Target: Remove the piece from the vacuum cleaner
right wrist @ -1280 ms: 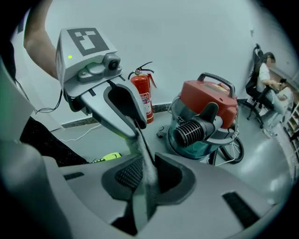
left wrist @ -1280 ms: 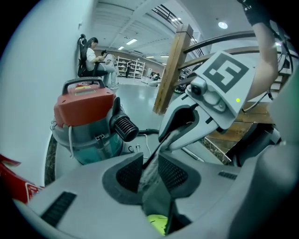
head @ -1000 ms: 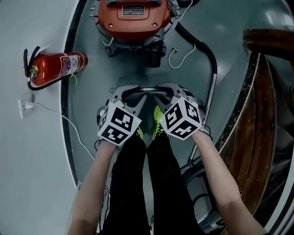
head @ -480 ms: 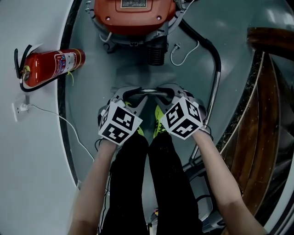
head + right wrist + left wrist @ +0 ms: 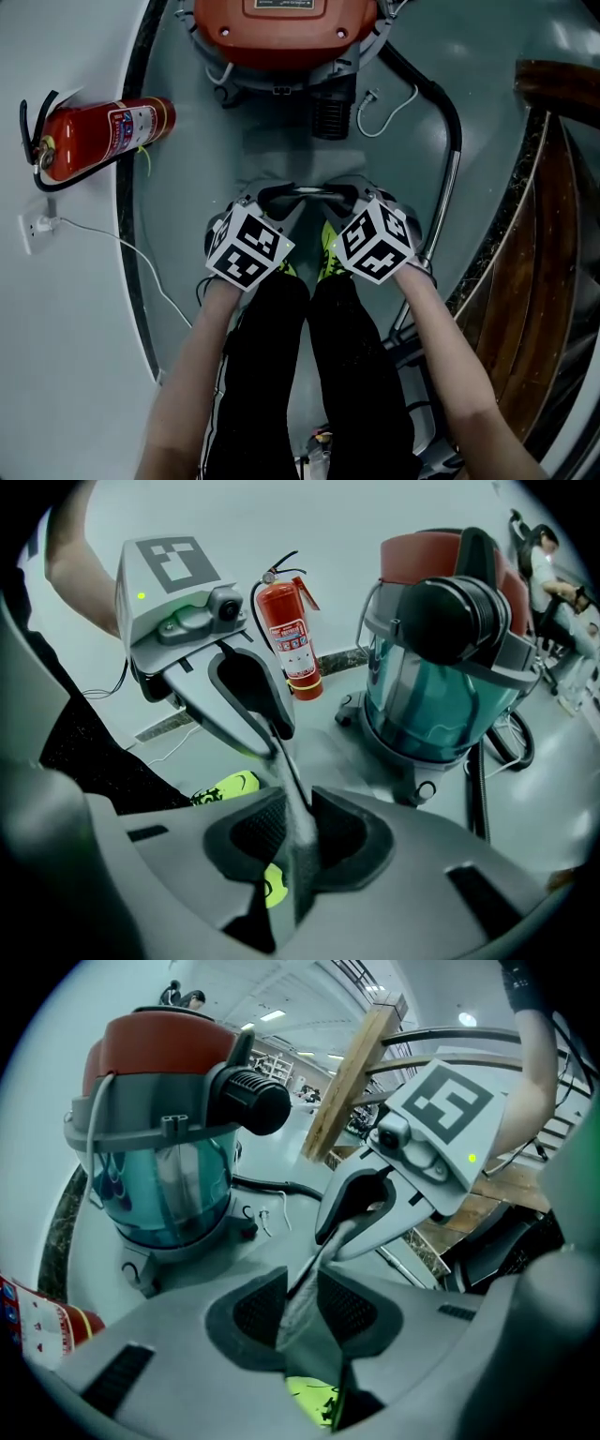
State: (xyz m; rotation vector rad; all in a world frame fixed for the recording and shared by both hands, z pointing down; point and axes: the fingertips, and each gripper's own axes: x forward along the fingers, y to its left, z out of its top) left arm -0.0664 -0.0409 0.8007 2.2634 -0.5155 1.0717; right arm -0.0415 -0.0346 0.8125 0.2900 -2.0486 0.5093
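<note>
Found vacuum [image 5: 281, 33] at 12 o'clock in head view, on floor [image 5: 187, 187]: red lid, clear teal drum, black inlet stub facing the person. Noted black hose [image 5: 436, 89] curving off at 1 to 2 o'clock. Logged extinguisher [image 5: 98, 136] at 10 o'clock, upright by wall and well apart from vacuum. Logged socket [image 5: 34, 230] at 9 o'clock with white lead plugged in.

Located 2 grippers side by side at centre, at 6 o'clock from vacuum, marker cubes uppermost, tips angled down and toward each other. Sighted 2 yellow shoes [image 5: 327, 253] beneath them.

Checked left gripper [image 5: 302, 1299]: clamped on piece [image 5: 306, 1288], a thin grey strip seen edge-on and pinched between both pads. Checked right gripper [image 5: 298, 832]: clamped likewise on the other end of the same piece. Traced piece running straight from 1 gripper to the other, at 12 o'clock in each gripper view. Confirmed piece held off floor and apart from vacuum in both gripper views. Could not make out full outline of piece from head view.
</note>
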